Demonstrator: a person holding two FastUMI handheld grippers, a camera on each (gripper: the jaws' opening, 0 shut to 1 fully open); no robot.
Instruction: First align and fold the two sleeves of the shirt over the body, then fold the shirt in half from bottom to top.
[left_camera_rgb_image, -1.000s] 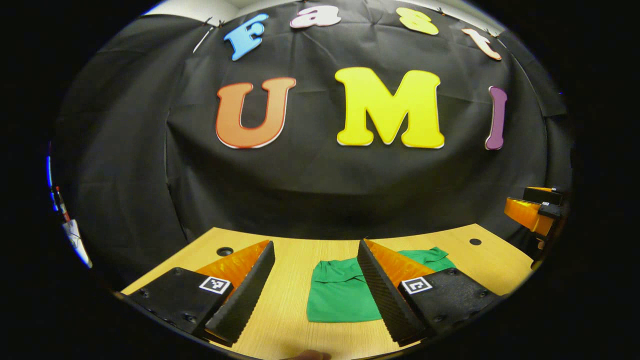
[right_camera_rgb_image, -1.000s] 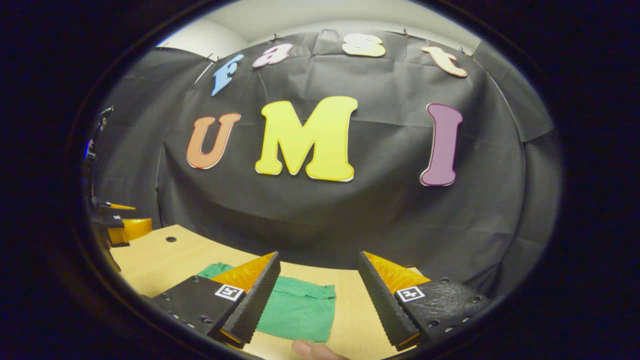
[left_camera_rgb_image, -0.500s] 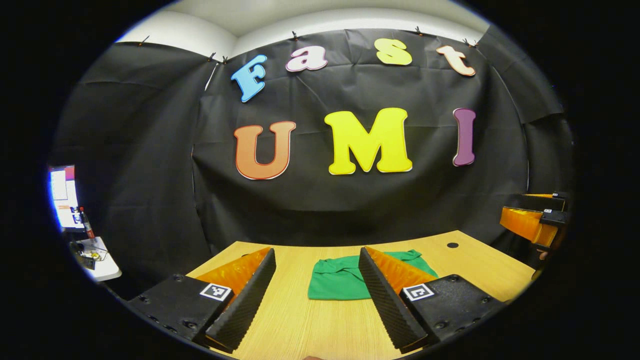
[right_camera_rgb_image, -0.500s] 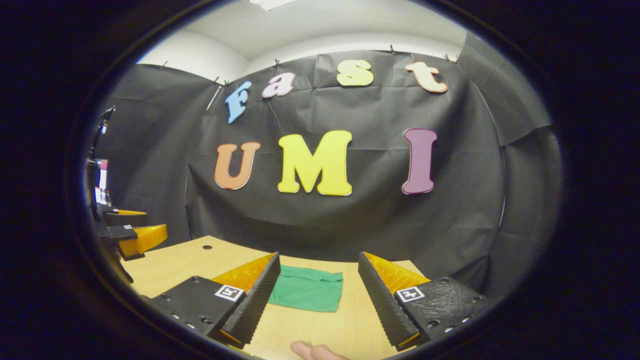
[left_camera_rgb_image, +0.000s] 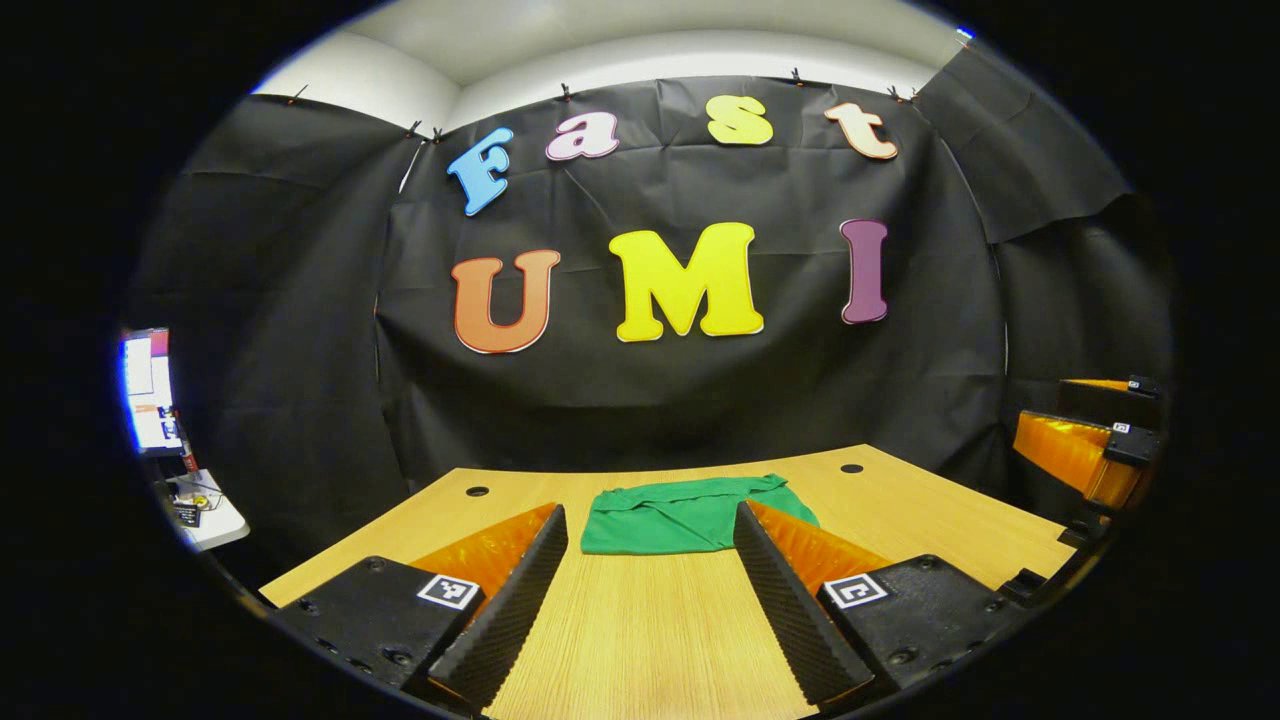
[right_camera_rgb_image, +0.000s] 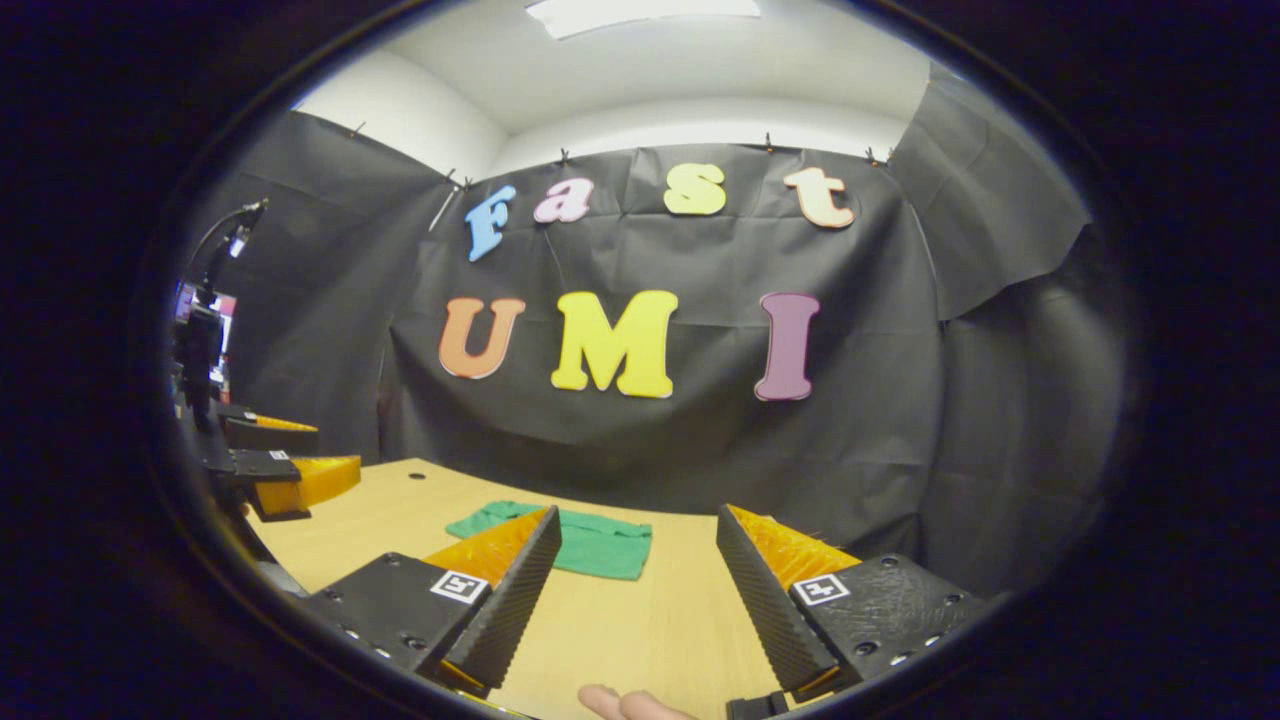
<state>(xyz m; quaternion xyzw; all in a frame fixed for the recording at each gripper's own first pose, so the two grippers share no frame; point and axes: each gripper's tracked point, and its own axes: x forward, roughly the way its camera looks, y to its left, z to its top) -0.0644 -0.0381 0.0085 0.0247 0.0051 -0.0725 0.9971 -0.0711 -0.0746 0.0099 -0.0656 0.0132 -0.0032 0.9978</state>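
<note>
Wooden table before the black cloth wall, green shirt folded flat near its far edge, my left gripper and right gripper both wide open, holding nothing, well back from the shirt.

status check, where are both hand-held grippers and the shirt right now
Left hand-held gripper open, empty, above table. Right hand-held gripper open, empty. Green shirt lies folded ahead, untouched. Nothing in the way.

Green shirt, pale wood-grain table, black cloth wall
</note>
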